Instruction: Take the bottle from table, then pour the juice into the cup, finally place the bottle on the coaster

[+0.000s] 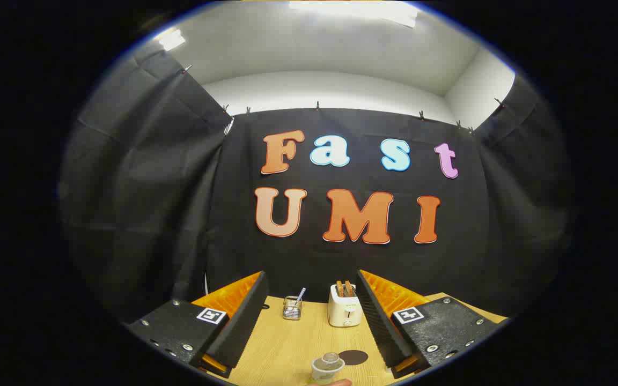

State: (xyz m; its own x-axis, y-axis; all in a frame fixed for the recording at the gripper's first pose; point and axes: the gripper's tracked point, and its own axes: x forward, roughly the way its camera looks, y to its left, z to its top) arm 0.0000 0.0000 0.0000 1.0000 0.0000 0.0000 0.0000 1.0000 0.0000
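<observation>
My gripper point(311, 279) is open, its two fingers spread wide over the wooden table point(282, 348) with nothing between them. Low between the fingers, close to me, stands a small pale cup point(328, 368). Just right of the cup lies a dark round coaster point(353, 356), flat on the table with nothing on it. At the very near edge, below the cup, a sliver of something orange point(333, 383) shows; I cannot tell whether it is the bottle.
A white toaster point(345, 305) with two slices in it stands at the back of the table, just inside the right finger. Left of it is a wire-mesh holder point(292, 307) with a straw. Black cloth walls close the booth behind and on both sides.
</observation>
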